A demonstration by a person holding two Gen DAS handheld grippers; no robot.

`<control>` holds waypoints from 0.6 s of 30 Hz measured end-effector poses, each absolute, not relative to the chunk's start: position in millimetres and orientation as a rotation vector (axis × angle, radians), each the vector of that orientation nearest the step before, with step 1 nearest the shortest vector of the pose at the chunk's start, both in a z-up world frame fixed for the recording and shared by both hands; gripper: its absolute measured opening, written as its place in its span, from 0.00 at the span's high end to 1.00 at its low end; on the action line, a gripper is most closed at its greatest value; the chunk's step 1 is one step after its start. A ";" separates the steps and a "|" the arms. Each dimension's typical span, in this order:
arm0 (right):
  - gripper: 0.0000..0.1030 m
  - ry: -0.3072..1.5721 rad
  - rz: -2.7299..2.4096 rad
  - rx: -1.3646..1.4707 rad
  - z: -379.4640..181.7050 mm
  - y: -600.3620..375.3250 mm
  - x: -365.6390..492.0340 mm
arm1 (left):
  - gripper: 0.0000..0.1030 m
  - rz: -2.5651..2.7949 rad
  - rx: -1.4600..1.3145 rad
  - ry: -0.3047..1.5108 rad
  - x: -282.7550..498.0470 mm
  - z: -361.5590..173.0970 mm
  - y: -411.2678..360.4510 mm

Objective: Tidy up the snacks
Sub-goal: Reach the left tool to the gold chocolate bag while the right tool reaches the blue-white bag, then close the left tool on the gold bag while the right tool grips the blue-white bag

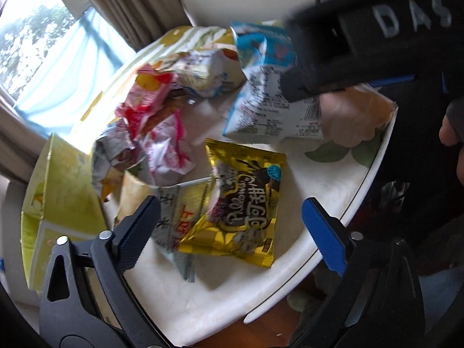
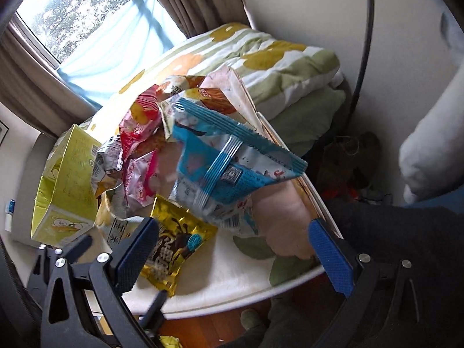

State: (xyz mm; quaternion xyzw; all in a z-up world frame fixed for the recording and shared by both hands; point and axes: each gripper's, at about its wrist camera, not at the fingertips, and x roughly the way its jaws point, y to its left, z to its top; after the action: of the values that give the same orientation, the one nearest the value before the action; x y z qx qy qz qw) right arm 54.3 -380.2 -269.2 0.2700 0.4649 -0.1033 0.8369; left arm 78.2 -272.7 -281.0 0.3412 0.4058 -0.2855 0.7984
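Note:
A heap of snack packets [image 1: 162, 110] lies on a round white table [image 1: 293, 287]. Nearest me is a gold packet [image 1: 246, 206] with dark lettering, partly over a silver-yellow packet [image 1: 177, 211]. My left gripper [image 1: 232, 229] hangs just above them, jaws wide apart and pressing on nothing, with the gold packet between the fingertips. A blue-and-white packet [image 2: 226, 168] rests tilted on the heap, beyond my right gripper [image 2: 232, 252], which is open and empty. In the left wrist view the right gripper's black body [image 1: 362, 43] looms over that blue packet [image 1: 269, 110]. The gold packet [image 2: 174, 249] sits by the right gripper's left finger.
An open yellow-green carton [image 1: 61, 200] stands at the table's left edge [image 2: 63, 185]. Bedding with green and yellow patches [image 2: 275, 61] lies behind the table, with a window and curtains [image 2: 87, 20] beyond. A white pillow [image 2: 432, 150] is at right. A person's hand [image 1: 452, 133] shows at right.

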 end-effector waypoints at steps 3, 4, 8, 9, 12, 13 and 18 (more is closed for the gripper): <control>0.01 0.992 -0.184 0.597 -281.3 -387.5 62.5 | 0.16 -0.625 0.718 0.919 84.5 -293.5 -279.5; 0.01 0.992 -0.174 0.608 -284.9 -389.9 65.6 | 0.17 -0.624 0.718 0.931 86.1 -297.2 -281.7; 0.02 0.982 -0.128 0.663 -297.4 -400.6 71.7 | 0.28 -0.613 0.722 0.970 90.4 -310.7 -285.7; 0.02 0.975 -0.116 0.668 -298.3 -401.9 72.6 | 0.28 -0.606 0.727 0.969 91.9 -313.8 -287.3; 0.03 0.958 -0.084 0.667 -299.1 -402.6 76.5 | 0.28 -0.596 0.742 0.966 93.9 -320.4 -289.8; 0.03 0.956 -0.075 0.667 -299.4 -402.6 77.7 | 0.29 -0.591 0.744 0.968 95.3 -322.4 -290.6; 0.07 0.968 -0.049 0.681 -306.1 -401.4 86.5 | 0.41 -0.580 0.747 0.993 104.5 -331.2 -287.8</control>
State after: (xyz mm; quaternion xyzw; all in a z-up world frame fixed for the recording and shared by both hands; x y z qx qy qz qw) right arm 86.5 -401.4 -306.1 0.3212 0.4562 -0.0229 0.8296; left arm 104.5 -287.8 -331.2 0.3450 0.4587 -0.2676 0.7739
